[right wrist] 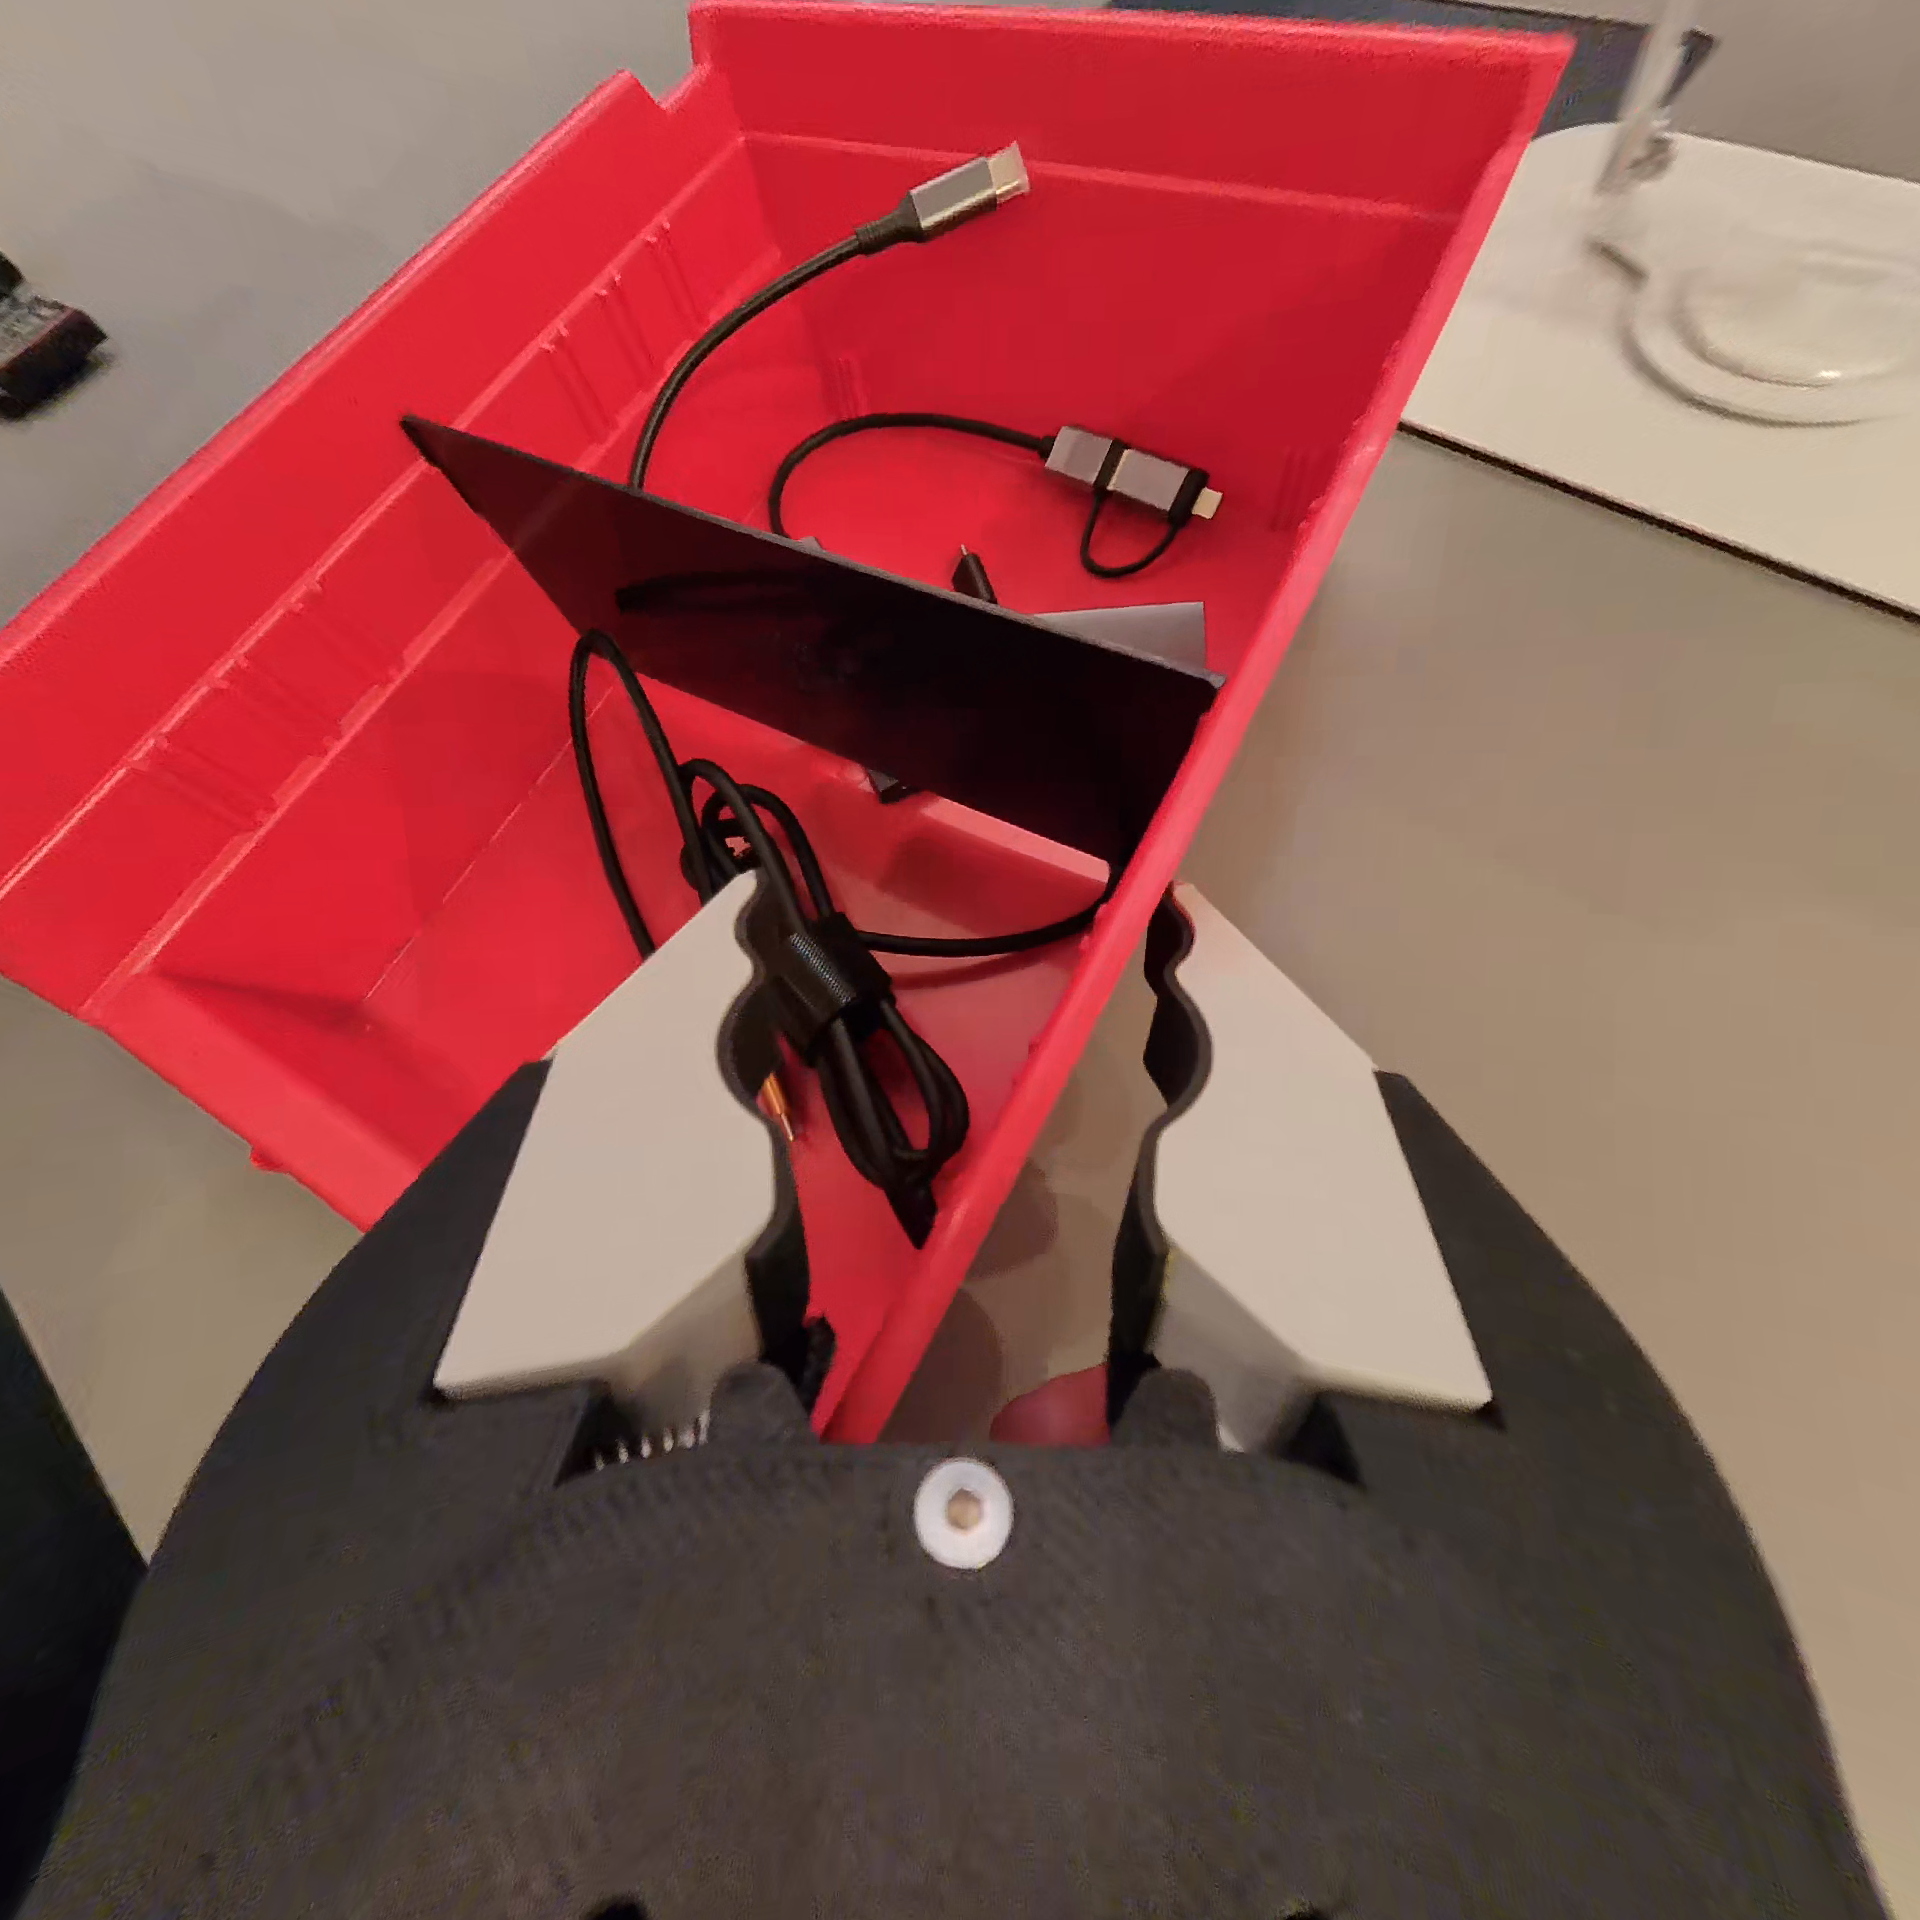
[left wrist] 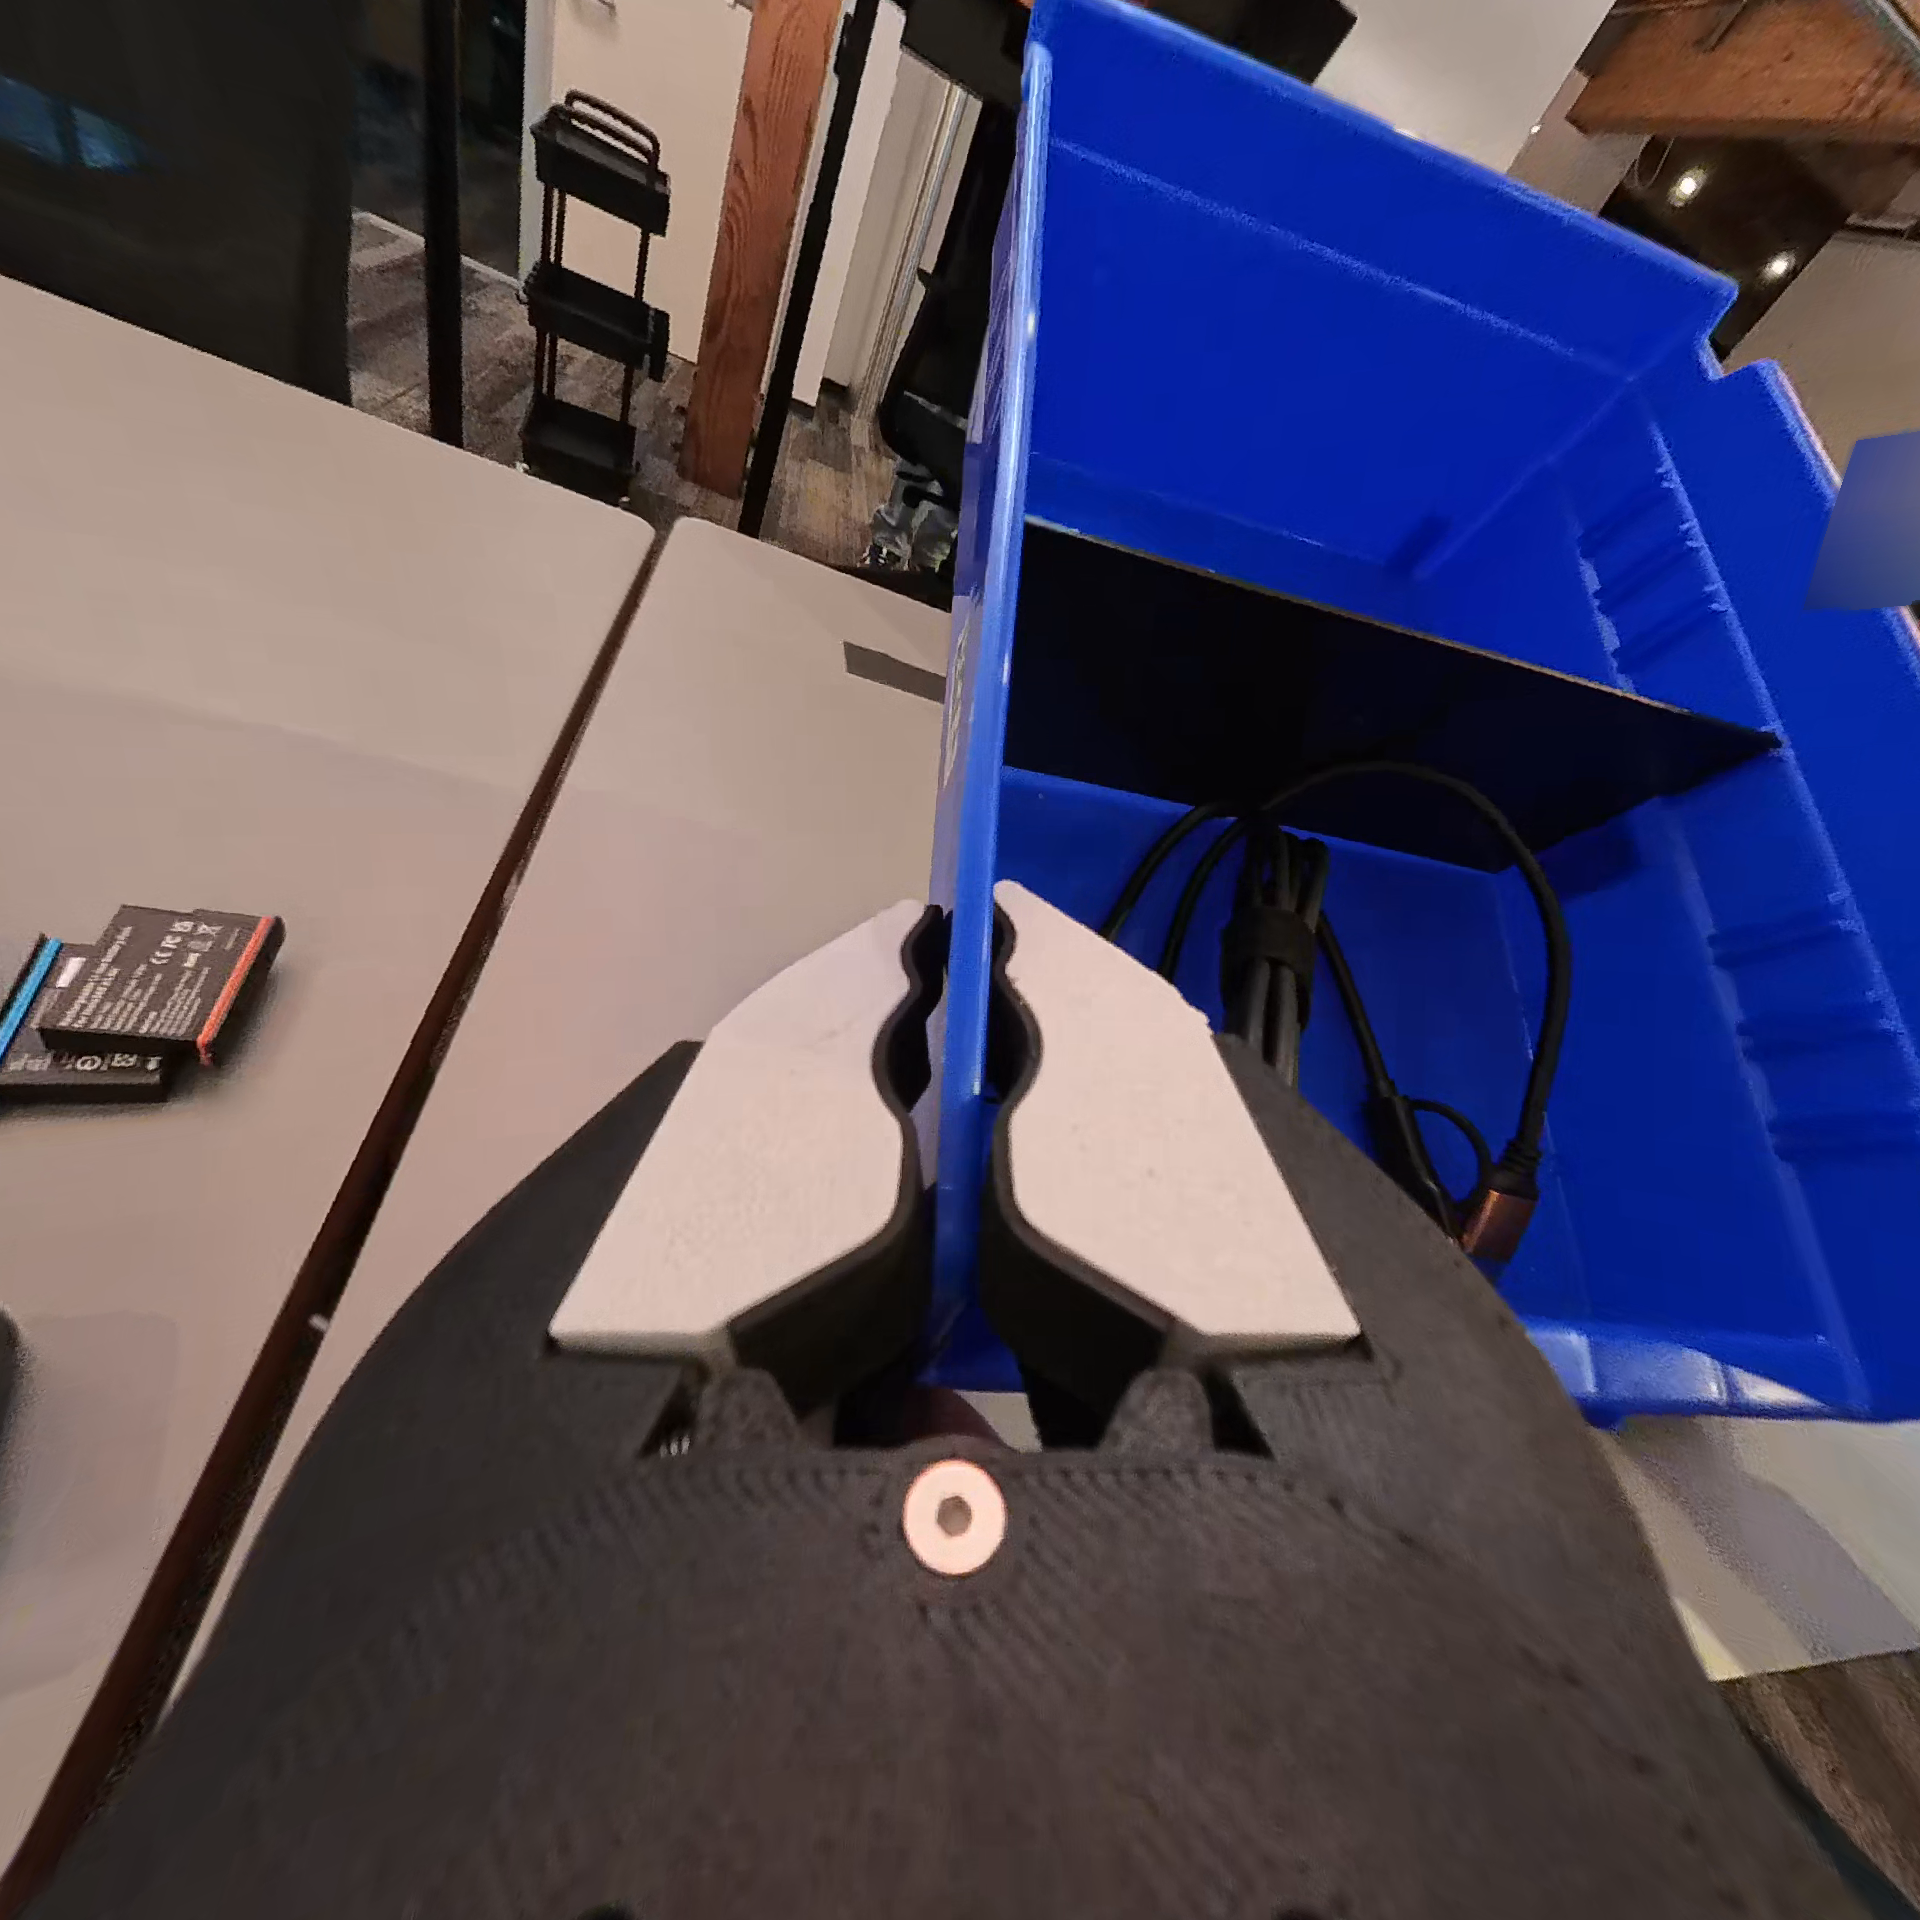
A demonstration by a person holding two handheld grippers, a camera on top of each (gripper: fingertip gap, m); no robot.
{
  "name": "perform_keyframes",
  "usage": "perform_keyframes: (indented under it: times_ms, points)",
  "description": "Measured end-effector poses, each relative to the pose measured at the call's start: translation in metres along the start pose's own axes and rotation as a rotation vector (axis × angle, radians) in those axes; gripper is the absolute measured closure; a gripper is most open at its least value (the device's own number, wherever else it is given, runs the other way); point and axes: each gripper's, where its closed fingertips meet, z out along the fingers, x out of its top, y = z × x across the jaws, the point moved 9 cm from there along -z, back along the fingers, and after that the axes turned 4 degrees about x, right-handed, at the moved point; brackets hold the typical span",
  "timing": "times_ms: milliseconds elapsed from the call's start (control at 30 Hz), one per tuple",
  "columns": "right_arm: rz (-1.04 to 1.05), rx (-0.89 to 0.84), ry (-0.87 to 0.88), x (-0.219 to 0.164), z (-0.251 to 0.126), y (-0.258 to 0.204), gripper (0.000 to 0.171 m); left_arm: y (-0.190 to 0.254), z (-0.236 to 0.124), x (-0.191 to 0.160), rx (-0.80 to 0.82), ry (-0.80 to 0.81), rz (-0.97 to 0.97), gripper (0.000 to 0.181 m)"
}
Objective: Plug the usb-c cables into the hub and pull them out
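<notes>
My left gripper (left wrist: 961,914) is shut on the left side wall (left wrist: 987,623) of a blue bin (left wrist: 1299,364). A black divider (left wrist: 1351,707) splits the bin. A coiled black cable (left wrist: 1278,966) with a copper-coloured plug (left wrist: 1496,1216) lies in the near compartment. My right gripper (right wrist: 964,894) is open and straddles the right wall of a red bin (right wrist: 312,727), one finger inside and one outside. A bundled black cable (right wrist: 831,997) lies between the fingers. Beyond a black divider (right wrist: 883,665) lie a cable with a grey plug (right wrist: 971,192), a short adapter cable (right wrist: 1127,473) and a grey hub (right wrist: 1143,634), mostly hidden.
Both bins rest on grey-white tables. Flat black batteries (left wrist: 156,977) lie left of the blue bin, past a dark table seam (left wrist: 468,935). A clear glass vessel (right wrist: 1766,260) stands on a white mat (right wrist: 1662,468) right of the red bin. A black cart (left wrist: 597,291) stands behind. The gap from one gripper's tips to the other's is roughly 45 cm. About 30 cm separates my right fingertips from the clear glass vessel (right wrist: 1766,260).
</notes>
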Motion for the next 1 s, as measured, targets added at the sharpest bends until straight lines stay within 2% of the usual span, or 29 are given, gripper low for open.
perform_keyframes:
  times_ms: [267,533,800,1000]
  points:
    - [-0.004,0.081,0.016,0.015,0.051,-0.062,0.090,-0.016,-0.012,0.013,0.029,0.054,-0.035,0.177]
    - [-0.040,0.183,0.008,0.024,0.089,-0.130,0.059,-0.023,-0.016,0.017,0.036,0.073,-0.057,0.177]
    - [0.034,0.366,0.036,0.029,0.110,-0.171,0.041,-0.022,-0.017,0.018,0.026,0.085,-0.076,0.177]
    - [0.063,0.488,0.030,0.030,0.115,-0.190,0.037,-0.019,-0.018,0.019,0.022,0.087,-0.069,0.177]
